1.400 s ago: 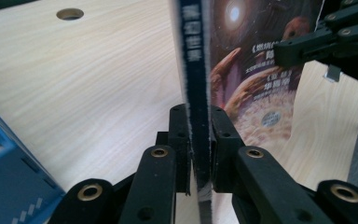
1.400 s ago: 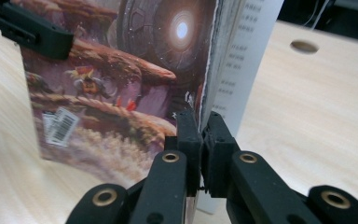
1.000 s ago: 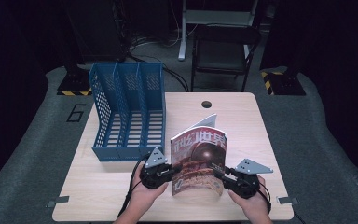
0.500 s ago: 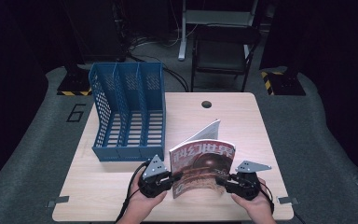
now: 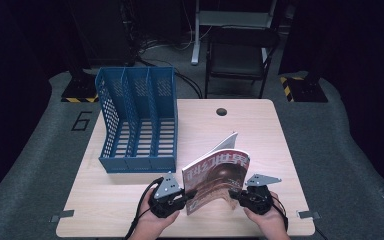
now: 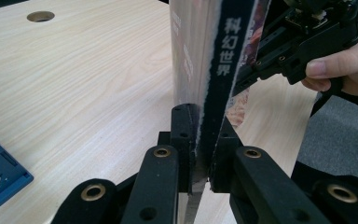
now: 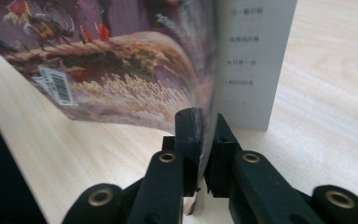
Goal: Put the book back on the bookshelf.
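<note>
A magazine [image 5: 215, 172] with a brown cover stands upright near the table's front edge, its pages fanning slightly at the top. My left gripper [image 5: 189, 194] is shut on the magazine's dark spine [image 6: 223, 51], with the jaws of the left gripper [image 6: 204, 126] pinching its lower edge. My right gripper [image 5: 232, 194] holds the opposite side. The jaws of the right gripper [image 7: 204, 123] have just been closing and now press on the magazine's open edge [image 7: 121, 60] near the bottom. A hand holds the right gripper [image 6: 303, 42] behind the magazine.
A blue file holder [image 5: 137, 120] with three compartments stands on the left of the wooden table [image 5: 260, 130]. A round hole [image 5: 221, 111] sits near the table's back edge. A dark chair [image 5: 240, 55] stands on the floor beyond the table.
The magazine and both hands have come down and closer to the front edge. The right gripper's jaws have closed on the magazine's edge.
</note>
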